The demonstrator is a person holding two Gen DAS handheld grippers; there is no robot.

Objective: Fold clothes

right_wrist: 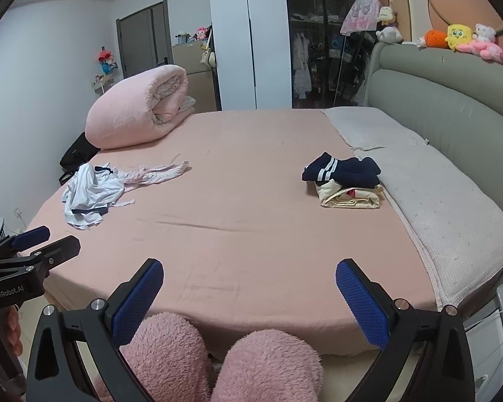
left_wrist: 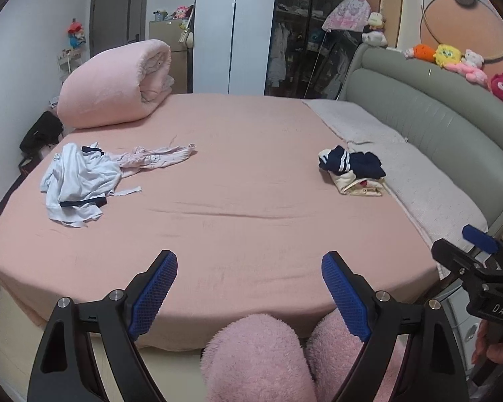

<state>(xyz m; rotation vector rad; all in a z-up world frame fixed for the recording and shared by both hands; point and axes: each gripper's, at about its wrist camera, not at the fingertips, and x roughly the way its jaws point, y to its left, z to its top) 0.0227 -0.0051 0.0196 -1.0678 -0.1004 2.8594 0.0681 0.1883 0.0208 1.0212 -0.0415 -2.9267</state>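
Left gripper (left_wrist: 249, 276) and right gripper (right_wrist: 249, 283) both spread wide, holding nothing, above near edge of bed (left_wrist: 251, 234). Pink fuzzy knees (right_wrist: 218, 361) below. Further out, crumpled clothes (left_wrist: 80, 181) at left; folded pile (left_wrist: 355, 174) at right, beside grey blanket (left_wrist: 436, 194).

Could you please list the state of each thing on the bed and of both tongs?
Left tongs: open, empty, held over the near bed edge.
Right tongs: open, empty.
White garment: crumpled, unfolded.
Pink garment: unfolded, strewn beside the white one.
Navy garment: folded, atop the stack.
Cream garment: folded, under the navy one.
Pink quilt: rolled up.
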